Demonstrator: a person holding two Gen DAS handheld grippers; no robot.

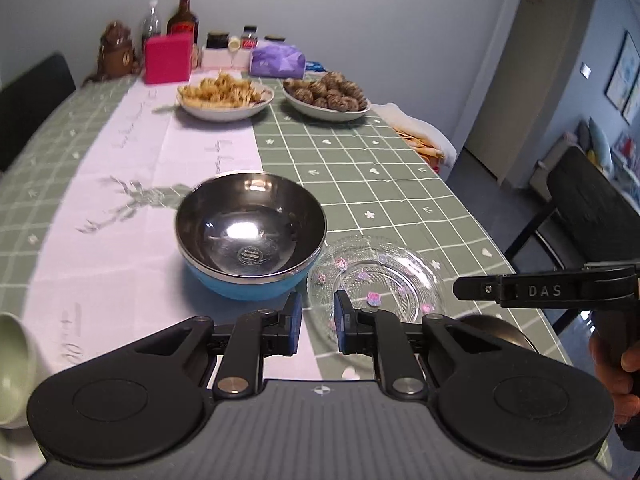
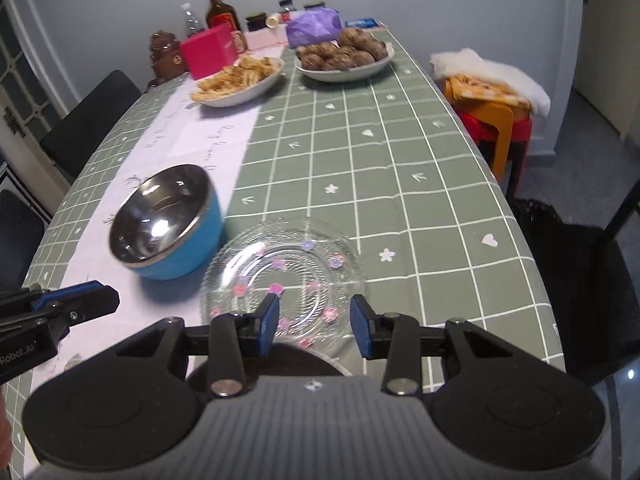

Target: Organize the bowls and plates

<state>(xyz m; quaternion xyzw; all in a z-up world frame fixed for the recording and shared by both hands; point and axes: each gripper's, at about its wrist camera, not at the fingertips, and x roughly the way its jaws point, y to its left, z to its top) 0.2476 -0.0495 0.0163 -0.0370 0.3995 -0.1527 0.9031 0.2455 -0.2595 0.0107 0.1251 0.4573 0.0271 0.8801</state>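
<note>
Bowl (image 1: 250, 236) beside glass plate (image 2: 284, 280) | green checked tablecloth (image 2: 380, 168) | both jaws empty, apart

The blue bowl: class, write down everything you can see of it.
The blue bowl has a bright blue outer shell and a shiny steel lining with a round stamp at the bottom. It is empty and upright, on the white runner of the checked tablecloth. The clear glass plate lies close beside it; contact cannot be told. Neither tool touches it.

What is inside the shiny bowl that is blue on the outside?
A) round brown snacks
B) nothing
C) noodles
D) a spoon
B: the blue bowl shows only its bare, shiny metal inside, with nothing lying in it; the food sits in the far white dishes.
</note>
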